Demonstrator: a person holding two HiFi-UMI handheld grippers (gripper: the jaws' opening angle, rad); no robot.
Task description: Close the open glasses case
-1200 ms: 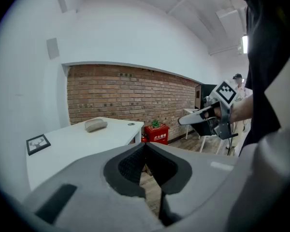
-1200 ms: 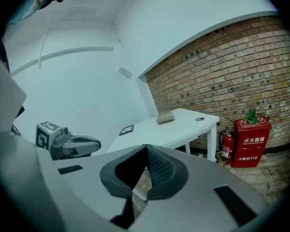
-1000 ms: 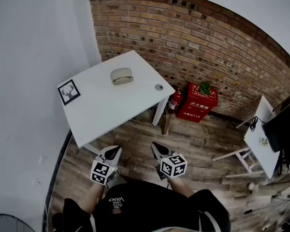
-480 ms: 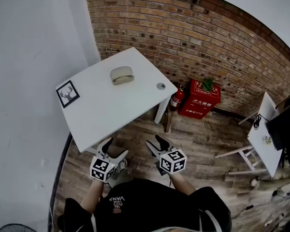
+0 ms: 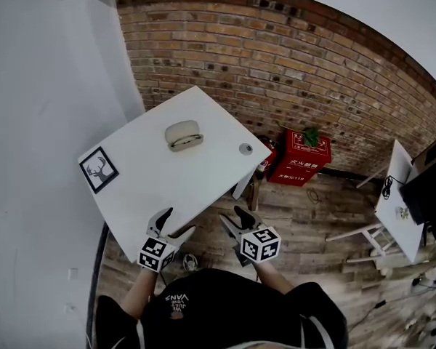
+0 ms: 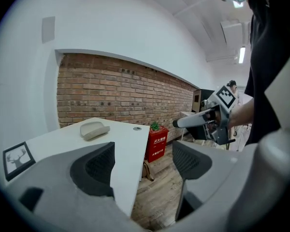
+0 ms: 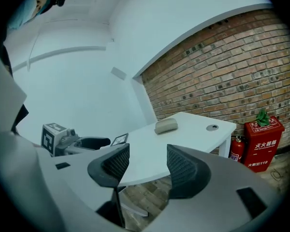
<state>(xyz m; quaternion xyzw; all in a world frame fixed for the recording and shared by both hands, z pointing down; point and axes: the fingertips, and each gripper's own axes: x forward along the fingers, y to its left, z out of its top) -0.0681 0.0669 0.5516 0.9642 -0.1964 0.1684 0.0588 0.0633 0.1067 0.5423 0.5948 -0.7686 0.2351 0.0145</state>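
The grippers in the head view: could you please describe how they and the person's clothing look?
The left gripper and right gripper each have two pale grey pointed jaws with dark textured pads and a white cube with black square markers. The person wears a black top with white lettering.

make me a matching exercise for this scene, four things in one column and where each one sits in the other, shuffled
Things:
1. glasses case
2. deer picture
3. red box
4. grey round disc

Places, as the head view shows them:
A. on the floor, against the brick wall
B. on the table, at its left corner
C. on the table, by its right corner
D. on the table, toward its far corner

Pairs: 1-D, 2-B, 3-A, 4-C
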